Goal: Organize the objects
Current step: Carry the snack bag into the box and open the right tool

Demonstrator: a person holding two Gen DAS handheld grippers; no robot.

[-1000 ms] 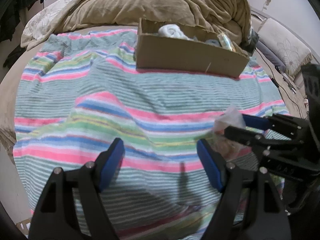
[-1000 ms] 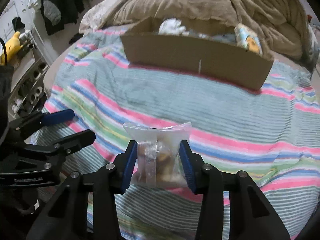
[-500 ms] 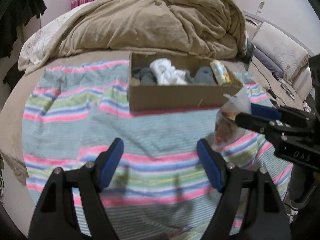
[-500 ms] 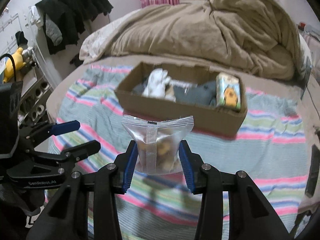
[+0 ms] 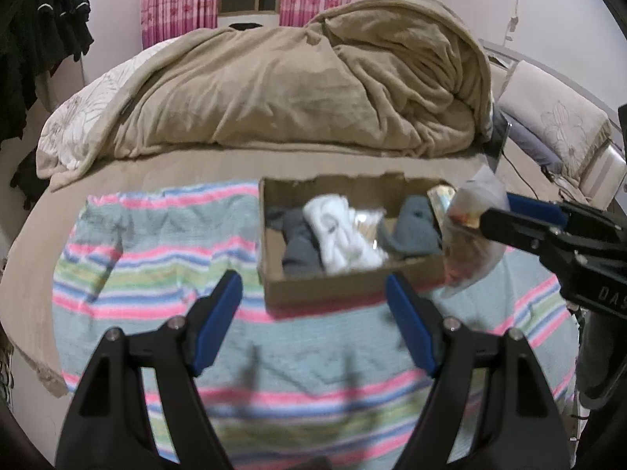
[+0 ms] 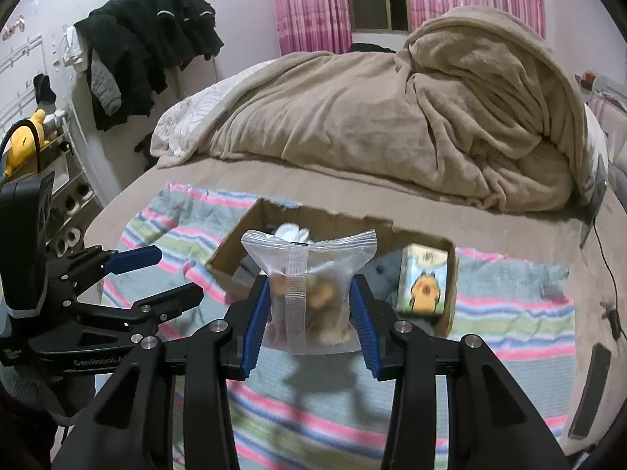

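Note:
My right gripper (image 6: 309, 305) is shut on a clear snack bag (image 6: 309, 293) and holds it in the air just in front of the cardboard box (image 6: 450, 305). In the left wrist view the bag (image 5: 470, 243) hangs at the box's right end. The box (image 5: 333, 293) lies on a striped towel (image 5: 156, 258) and holds grey socks (image 5: 298, 243), white socks (image 5: 341, 235) and a small carton with a yellow cartoon figure (image 6: 423, 282). My left gripper (image 5: 313, 313) is open and empty, above the towel in front of the box.
A rumpled tan duvet (image 5: 313, 90) covers the far half of the bed. Pillows (image 5: 556, 125) lie at the right. Dark clothes (image 6: 149, 55) hang on the left wall. A black cable (image 6: 607, 266) runs along the bed's right side.
Both grippers have risen and moved toward the box. The right gripper has lifted the snack bag off the towel up to the box's front edge.

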